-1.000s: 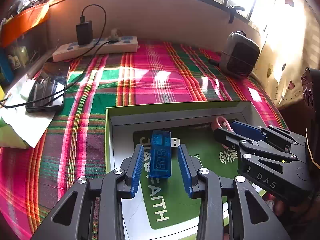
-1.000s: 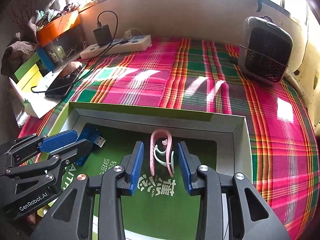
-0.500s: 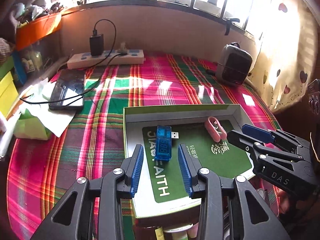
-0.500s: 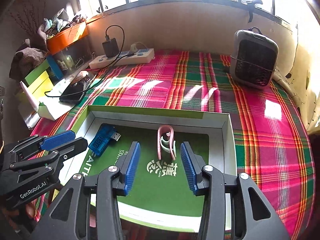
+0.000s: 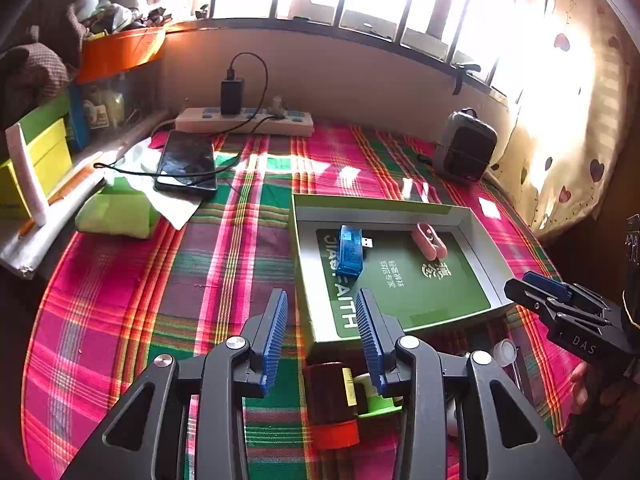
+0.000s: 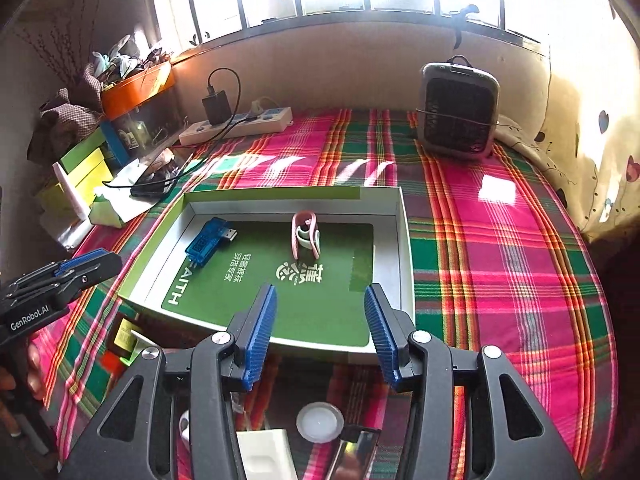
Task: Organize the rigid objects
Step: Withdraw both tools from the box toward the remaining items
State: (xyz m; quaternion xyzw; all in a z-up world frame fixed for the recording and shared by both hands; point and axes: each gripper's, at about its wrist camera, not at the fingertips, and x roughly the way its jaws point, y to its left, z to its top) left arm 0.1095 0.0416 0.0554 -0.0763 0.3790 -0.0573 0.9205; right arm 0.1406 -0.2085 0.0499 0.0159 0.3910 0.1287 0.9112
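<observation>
A shallow green-and-white box [image 5: 400, 206] [image 6: 404, 240] lies on the plaid cloth. Inside it lie a blue USB tester [image 5: 350, 250] [image 6: 208, 240] and a pink clip [image 5: 430, 240] [image 6: 305, 234]. My left gripper [image 5: 322, 338] is open and empty, hovering above the box's near left corner. My right gripper [image 6: 320, 334] is open and empty, above the box's near edge. Each gripper shows at the edge of the other's view, the right [image 5: 560, 308] and the left [image 6: 60, 276].
A dark bottle with a red cap [image 5: 332, 400] and other small items lie below the box's near edge. A white round lid [image 6: 320, 422] lies there too. A phone [image 5: 186, 166], power strip [image 5: 244, 120] and grey heater [image 6: 458, 110] stand further back.
Both grippers have pulled back and up away from the box, leaving the USB tester and the pink clip lying inside it. More of the table shows now.
</observation>
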